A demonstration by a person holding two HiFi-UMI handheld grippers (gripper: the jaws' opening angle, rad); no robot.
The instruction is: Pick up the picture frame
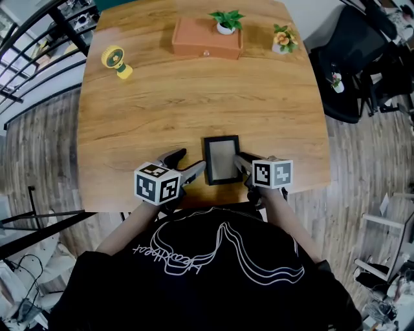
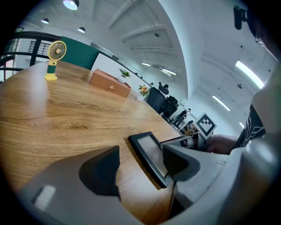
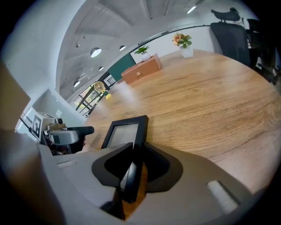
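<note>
Looking down past our black shirt (image 1: 213,271) at the bottom of the head view, we find both grippers at the near edge of the wooden table (image 1: 194,110). The left gripper (image 1: 189,161), lower left of centre, has its jaws spread apart. Its own view shows bare tabletop and the near corner of the picture frame (image 1: 221,160) in the gap, and one jaw sits just beside the frame's left side. The right gripper (image 1: 242,161), lower right of centre, has its jaws pressed together on the frame's right rail. The frame itself sits at lower centre, between the two grippers and close to the table's near edge. Beyond it the wood is bare through the middle of the view, so nothing crowds the frame but the grippers themselves. Far back, a yellow desk fan (image 1: 115,59) stands at upper left. A terracotta box (image 1: 204,42) at top centre carries a small green plant (image 1: 226,19), and a pot of orange flowers (image 1: 283,37) stands to its right. A black office chair (image 1: 346,58) stands off the table at upper right. The frame is a slim black rectangle with its long sides running away from us, around a plain pale beige panel. We cannot tell whether its gripped side is off the wood.
</note>
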